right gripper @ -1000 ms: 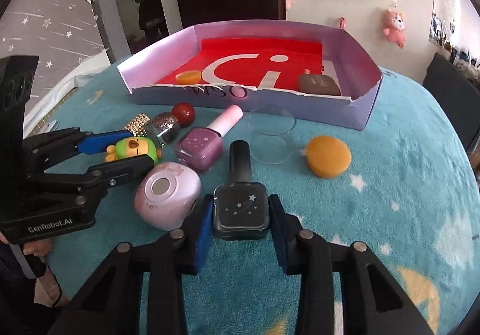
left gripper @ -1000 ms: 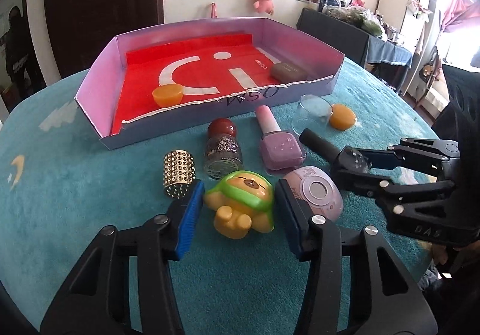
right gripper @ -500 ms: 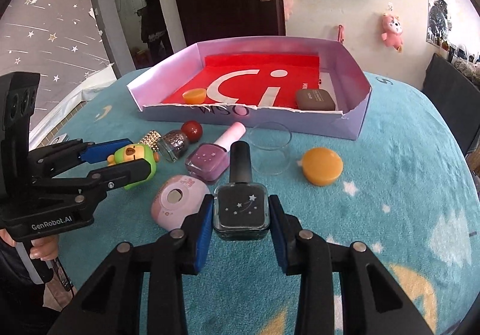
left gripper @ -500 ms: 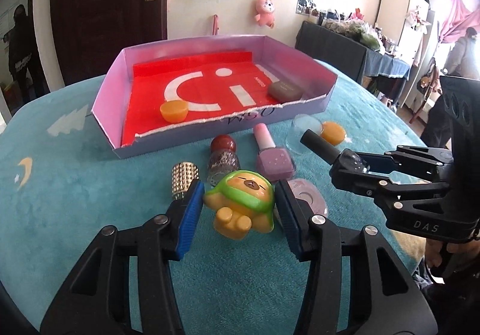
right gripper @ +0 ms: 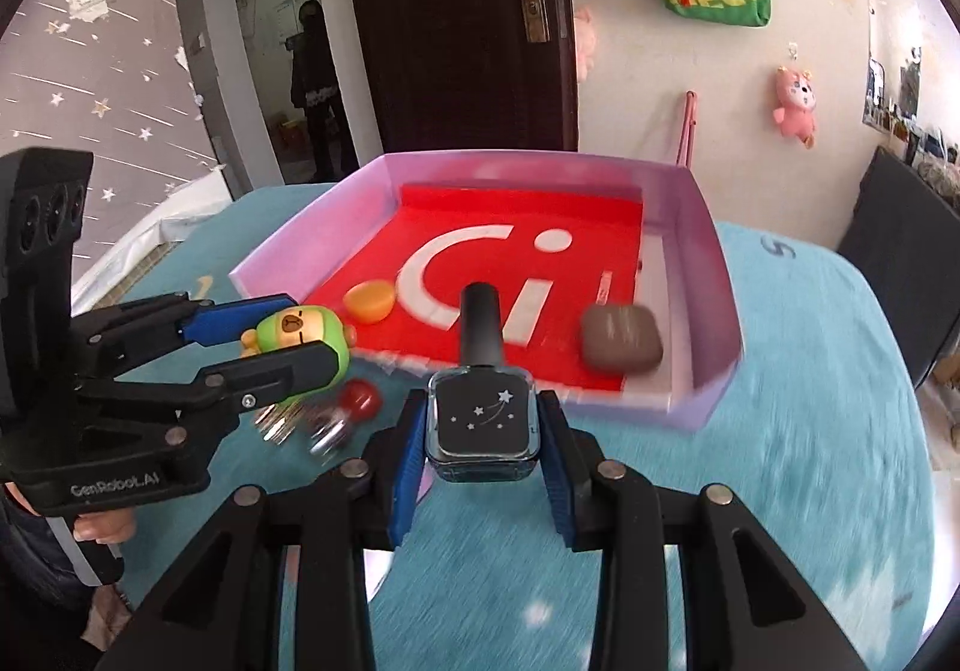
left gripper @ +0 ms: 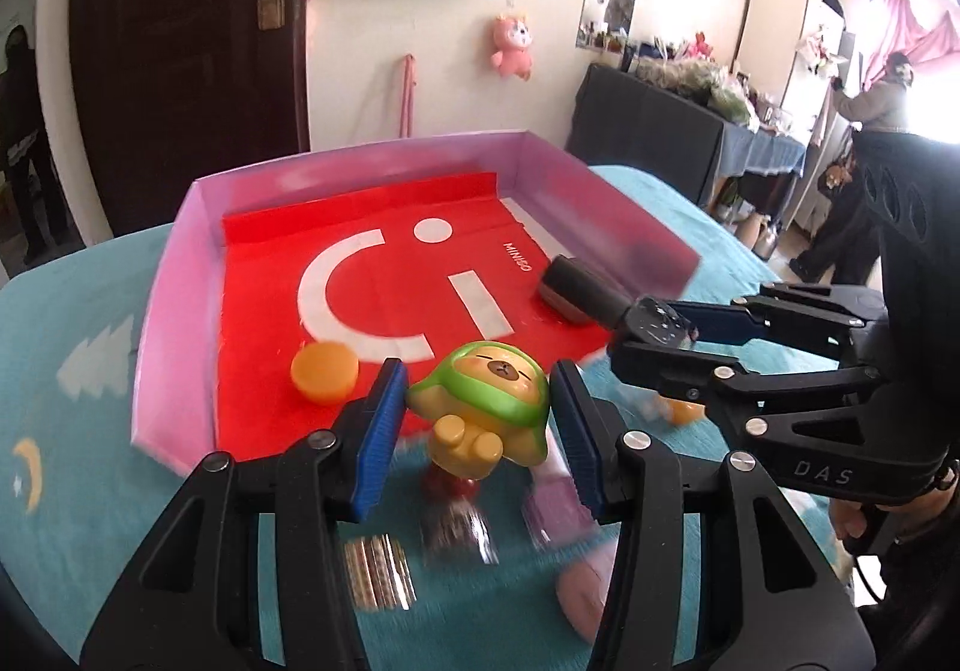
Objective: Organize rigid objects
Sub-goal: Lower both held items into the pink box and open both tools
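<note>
My left gripper (left gripper: pixel 477 419) is shut on a green and yellow bear toy (left gripper: pixel 486 401), held in the air above the near edge of the pink tray (left gripper: pixel 174 275). The same toy (right gripper: pixel 300 335) shows in the right wrist view at the left. My right gripper (right gripper: pixel 480 434) is shut on a dark nail polish bottle (right gripper: pixel 480 419) with a black cap, also lifted near the tray's front wall. Inside the tray (right gripper: pixel 714 263) lie an orange puck (left gripper: pixel 324 371) and a brown block (right gripper: pixel 621 341).
On the teal cloth (right gripper: pixel 810 431) below, blurred, lie a studded gold cylinder (left gripper: pixel 378 569), a glitter bottle with a red cap (left gripper: pixel 456 521), a pink polish bottle (left gripper: pixel 555 503), a pink round case (left gripper: pixel 585 593) and an orange puck (left gripper: pixel 681 413). A person stands in the doorway (right gripper: pixel 312 89).
Both grippers have risen off the cloth with their objects and moved forward toward the tray. The bear toy and the dark bottle now hang over the tray's front edge.
</note>
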`<state>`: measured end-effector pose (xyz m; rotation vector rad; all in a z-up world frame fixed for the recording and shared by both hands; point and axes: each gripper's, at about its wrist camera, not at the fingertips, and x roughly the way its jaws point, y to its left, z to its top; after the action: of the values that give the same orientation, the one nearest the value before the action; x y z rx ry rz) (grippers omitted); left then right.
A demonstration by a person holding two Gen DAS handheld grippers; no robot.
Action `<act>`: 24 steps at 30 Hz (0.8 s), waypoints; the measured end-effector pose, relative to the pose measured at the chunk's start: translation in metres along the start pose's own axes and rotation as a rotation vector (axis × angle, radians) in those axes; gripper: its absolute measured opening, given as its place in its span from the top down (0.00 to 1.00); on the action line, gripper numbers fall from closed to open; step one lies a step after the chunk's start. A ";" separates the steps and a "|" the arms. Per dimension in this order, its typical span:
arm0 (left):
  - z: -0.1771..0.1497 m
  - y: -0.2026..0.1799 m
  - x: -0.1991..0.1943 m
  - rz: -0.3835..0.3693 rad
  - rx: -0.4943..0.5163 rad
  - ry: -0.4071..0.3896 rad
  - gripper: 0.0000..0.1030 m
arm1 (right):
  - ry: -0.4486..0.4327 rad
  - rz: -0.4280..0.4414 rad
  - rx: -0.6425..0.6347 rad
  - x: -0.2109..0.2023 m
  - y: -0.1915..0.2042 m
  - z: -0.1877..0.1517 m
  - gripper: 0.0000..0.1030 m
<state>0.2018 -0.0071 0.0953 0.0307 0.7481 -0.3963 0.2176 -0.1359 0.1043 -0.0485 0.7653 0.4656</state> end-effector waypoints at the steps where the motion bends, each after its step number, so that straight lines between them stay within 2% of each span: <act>1: 0.005 0.003 0.010 0.005 0.000 0.021 0.54 | 0.010 0.001 -0.006 0.007 -0.002 0.005 0.63; 11: 0.026 0.018 0.061 0.014 0.032 0.113 0.54 | 0.132 0.015 -0.047 0.066 -0.016 0.032 0.63; 15: 0.028 0.022 0.075 -0.002 0.031 0.152 0.54 | 0.162 0.019 -0.070 0.077 -0.020 0.036 0.63; 24: 0.026 0.028 0.084 -0.008 0.039 0.181 0.54 | 0.229 0.032 -0.146 0.093 -0.017 0.036 0.63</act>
<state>0.2846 -0.0143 0.0547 0.1019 0.9195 -0.4192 0.3059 -0.1074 0.0653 -0.2294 0.9567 0.5525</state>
